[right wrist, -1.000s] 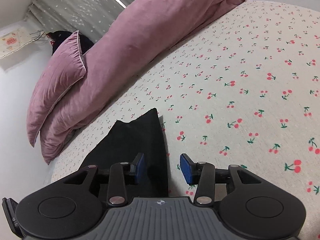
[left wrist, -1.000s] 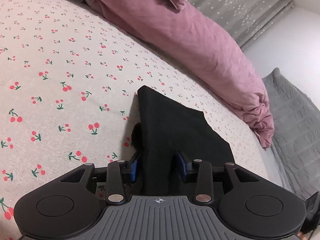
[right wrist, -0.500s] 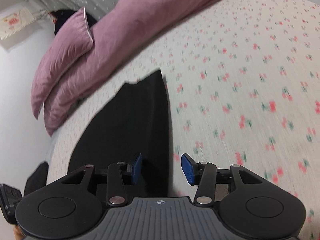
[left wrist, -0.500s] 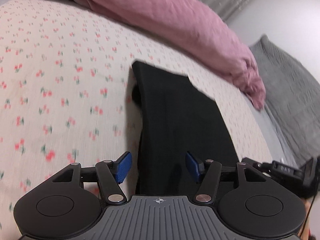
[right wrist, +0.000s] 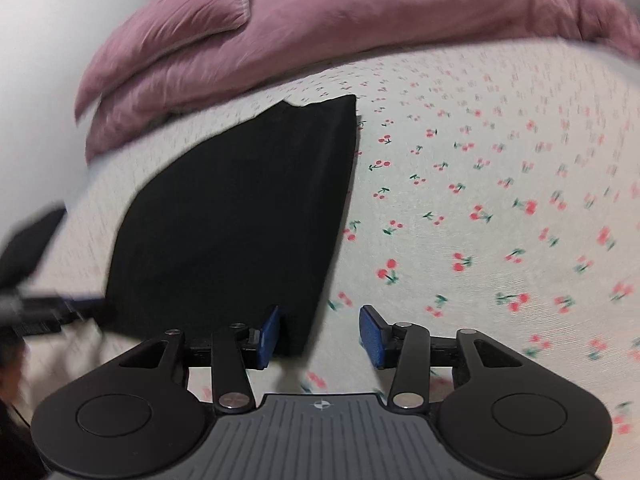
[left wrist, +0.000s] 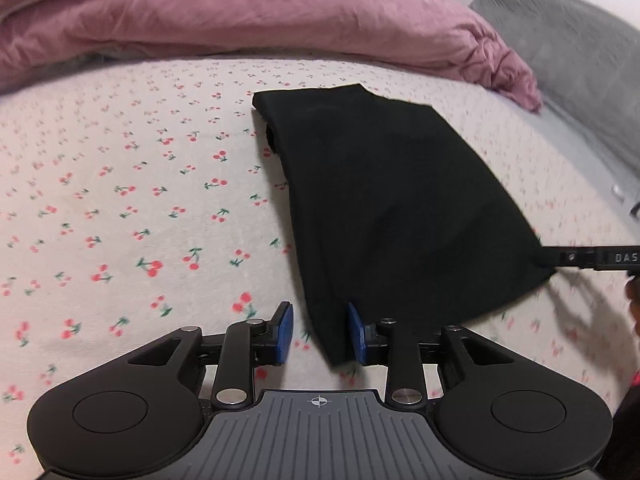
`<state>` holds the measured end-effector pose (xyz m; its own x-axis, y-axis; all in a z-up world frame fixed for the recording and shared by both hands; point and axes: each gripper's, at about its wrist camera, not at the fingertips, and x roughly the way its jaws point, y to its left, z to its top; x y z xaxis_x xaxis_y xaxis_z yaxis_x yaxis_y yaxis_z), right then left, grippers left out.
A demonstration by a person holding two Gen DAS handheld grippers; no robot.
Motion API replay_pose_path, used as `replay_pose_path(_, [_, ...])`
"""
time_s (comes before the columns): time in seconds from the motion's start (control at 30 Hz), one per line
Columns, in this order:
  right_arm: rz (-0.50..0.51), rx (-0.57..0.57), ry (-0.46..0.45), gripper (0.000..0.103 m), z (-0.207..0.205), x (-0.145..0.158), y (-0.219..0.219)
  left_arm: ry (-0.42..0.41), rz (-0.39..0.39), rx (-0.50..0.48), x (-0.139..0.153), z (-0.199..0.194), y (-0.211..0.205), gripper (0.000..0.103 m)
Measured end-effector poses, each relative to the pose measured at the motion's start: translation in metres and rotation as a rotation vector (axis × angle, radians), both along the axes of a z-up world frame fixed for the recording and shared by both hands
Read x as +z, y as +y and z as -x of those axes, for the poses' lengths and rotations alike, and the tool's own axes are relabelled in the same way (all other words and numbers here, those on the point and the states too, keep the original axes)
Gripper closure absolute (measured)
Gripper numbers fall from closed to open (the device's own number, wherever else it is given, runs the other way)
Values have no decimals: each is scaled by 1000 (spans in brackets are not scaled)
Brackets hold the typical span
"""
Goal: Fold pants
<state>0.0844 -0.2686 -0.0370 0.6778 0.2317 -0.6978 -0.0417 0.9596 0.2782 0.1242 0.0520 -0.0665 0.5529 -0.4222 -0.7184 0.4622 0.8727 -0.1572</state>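
Observation:
The black pants (left wrist: 392, 200) lie folded into a flat rectangle on the cherry-print bed sheet (left wrist: 120, 184). My left gripper (left wrist: 319, 330) is open, its blue pads astride the near left corner of the pants without pinching it. In the right wrist view the pants (right wrist: 240, 216) lie left of centre. My right gripper (right wrist: 318, 330) is open at their near right corner, and the cloth reaches just between the pads. The right gripper also shows in the left wrist view (left wrist: 596, 258), at the pants' right edge.
A pink duvet (left wrist: 280, 12) and pillow (right wrist: 188, 24) are piled along the far side of the bed. A grey blanket (left wrist: 572, 40) lies at the right. The bed edge and a white wall (right wrist: 44, 80) are at the left in the right wrist view.
Both grippers have pulled back and risen from the pants, so more of the folded rectangle shows. The left jaws opened off the cloth. The views swung toward the duvet.

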Motion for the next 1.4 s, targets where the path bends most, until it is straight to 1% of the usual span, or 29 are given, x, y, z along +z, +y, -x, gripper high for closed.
replay_pose_path(0.03, [47,5,2,51,3,2,2,-5,-18,14,1,4,1,61])
replay_pose_path(0.07, [88,-5,4,43,7,5,4,-12,-47,26,2,8,0,56])
replay_pose_path(0.1, [116,-20,1,39,9,8,5,-22,-79,32,3,13,-2,45])
replay_pose_path(0.13, [139,-31,-9,38,13,13,7,-36,-111,39,4,18,-5,39])
replay_pose_path(0.17, [156,-39,-22,35,16,18,9,-51,-136,52,6,23,-8,37])
replay_pose_path(0.2, [169,-46,-33,28,20,22,11,-60,-153,64,8,27,-12,34])
replay_pose_path(0.23, [186,-52,-43,24,24,26,15,-58,-160,80,10,30,-16,29])
replay_pose_path(0.27, [209,-53,-56,18,28,30,21,-51,-162,104,13,33,-20,26])
replay_pose_path(0.3, [231,-55,-74,14,33,32,26,-44,-159,127,16,36,-24,20])
replay_pose_path(0.33, [255,-57,-96,12,37,34,31,-42,-152,149,18,39,-28,16])
replay_pose_path(0.37, [280,-59,-116,9,42,35,37,-45,-139,173,20,43,-32,13])
replay_pose_path(0.4, [294,-63,-124,9,45,35,41,-52,-126,189,22,47,-36,8])
replay_pose_path(0.43, [304,-69,-128,9,46,34,45,-60,-117,198,23,52,-40,6])
replay_pose_path(0.53, [301,-94,-134,6,48,29,50,-89,-127,221,24,64,-54,1])
replay_pose_path(0.57, [288,-108,-131,6,48,26,50,-90,-140,234,23,67,-58,0])
replay_pose_path(0.63, [280,-125,-118,6,46,22,52,-98,-140,253,21,70,-63,0])
replay_pose_path(0.67, [284,-128,-114,5,46,22,54,-97,-138,258,19,71,-65,0])
replay_pose_path(0.77, [297,-149,-109,4,47,20,58,-80,-165,254,14,70,-71,0])
replay_pose_path(0.87, [297,-167,-84,2,43,15,56,-88,-178,274,9,71,-73,0])
replay_pose_path(1.03, [307,-182,-63,2,37,6,57,-75,-168,294,3,71,-72,0])
replay_pose_path(1.4, [325,-169,-46,2,33,0,63,-58,-169,287,-3,71,-73,0])
